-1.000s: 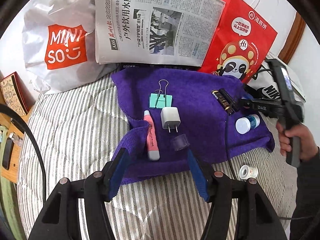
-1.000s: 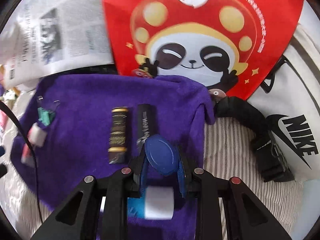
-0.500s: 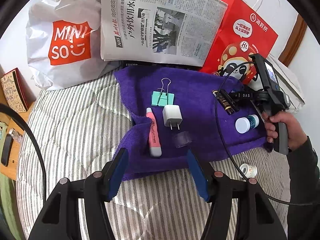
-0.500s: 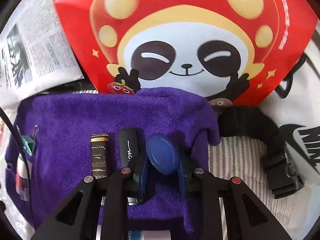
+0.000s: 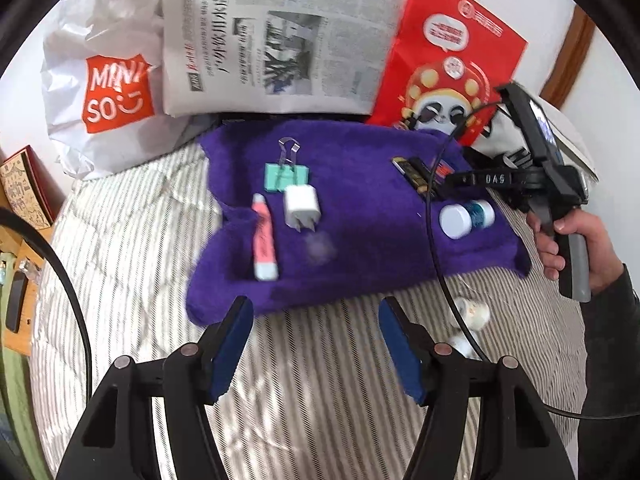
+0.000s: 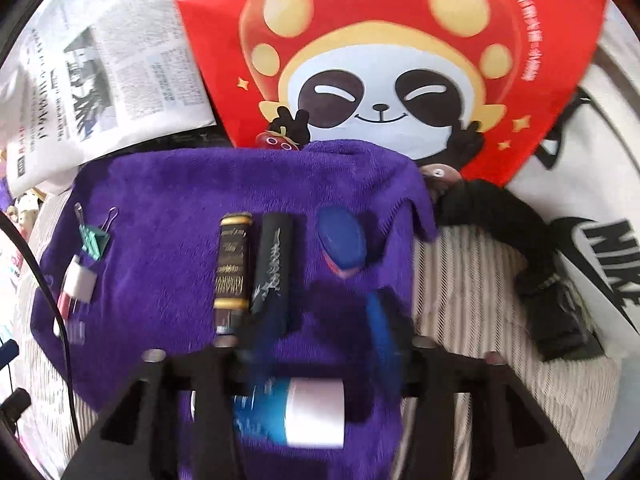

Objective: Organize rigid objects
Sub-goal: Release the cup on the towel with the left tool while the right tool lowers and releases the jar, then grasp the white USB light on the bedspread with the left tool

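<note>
A purple towel (image 5: 360,168) (image 6: 168,280) lies on the striped bed. On it lie a teal binder clip (image 5: 286,176), a white charger plug (image 5: 301,207), a pink tube (image 5: 264,240), a clear cap (image 5: 319,245), two dark tubes (image 6: 232,268) (image 6: 272,272), a blue oval piece (image 6: 340,240) and a white-capped blue bottle (image 5: 464,218) (image 6: 296,410). My right gripper (image 6: 320,328) is open just behind the blue oval piece, which lies free on the towel. My left gripper (image 5: 314,340) is open and empty over the bed, short of the towel's near edge.
A white Miniso bag (image 5: 104,92), a newspaper (image 5: 280,44) and a red panda bag (image 5: 452,64) (image 6: 380,60) stand behind the towel. A white Nike bag (image 6: 600,220) with a black strap (image 6: 540,264) is at right. Two small white pieces (image 5: 474,312) lie on the bed.
My right gripper has opened and let the blue oval piece go onto the towel beside the dark tubes. The left gripper has drawn back a little.
</note>
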### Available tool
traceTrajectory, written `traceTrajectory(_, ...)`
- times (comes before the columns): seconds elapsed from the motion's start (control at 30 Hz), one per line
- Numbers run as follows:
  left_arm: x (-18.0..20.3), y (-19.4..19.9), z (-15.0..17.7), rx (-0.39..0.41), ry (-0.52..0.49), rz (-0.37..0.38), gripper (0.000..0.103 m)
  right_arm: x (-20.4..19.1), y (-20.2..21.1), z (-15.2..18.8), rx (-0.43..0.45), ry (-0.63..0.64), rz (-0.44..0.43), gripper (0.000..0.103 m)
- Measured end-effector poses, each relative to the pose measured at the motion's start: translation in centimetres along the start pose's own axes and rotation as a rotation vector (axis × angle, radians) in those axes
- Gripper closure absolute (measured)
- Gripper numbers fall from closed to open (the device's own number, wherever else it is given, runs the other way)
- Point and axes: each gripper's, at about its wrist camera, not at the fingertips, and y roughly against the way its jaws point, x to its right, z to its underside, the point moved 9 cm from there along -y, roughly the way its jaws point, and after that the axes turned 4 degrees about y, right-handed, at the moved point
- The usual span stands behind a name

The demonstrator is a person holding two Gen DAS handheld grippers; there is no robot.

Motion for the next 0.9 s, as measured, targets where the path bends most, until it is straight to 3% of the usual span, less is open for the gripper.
traceTrajectory(0.23, 4.2, -1.1, 3.5, -0.039, -0.054, 0.037, 0.040, 0.4, 5.5, 3.3, 0.104, 0.007, -0.012, 0.047)
traceTrajectory(0.37, 7.3, -2.3, 5.4, -0.070, -0.087, 0.074, 0.040, 2.5, 9.3, 5.8, 0.155, -0.028, -0.022, 0.047)
traceTrajectory(0.43, 8.6, -2.9, 5.9, -0.079, -0.095, 0.076, 0.040, 3.4, 11.0, 5.5, 0.174, -0.052, -0.026, 0.047)
traceTrajectory(0.67, 11.6, -5.5, 6.3, -0.094, -0.042, 0.038, 0.040, 4.8, 15.3, 11.5, 0.219, -0.059, -0.002, 0.046)
traceTrajectory(0.9, 11.5, -6.2, 6.0, -0.044, 0.007, -0.074, 0.040, 4.8, 14.4, 16.9, 0.182, -0.062, -0.023, 0.045)
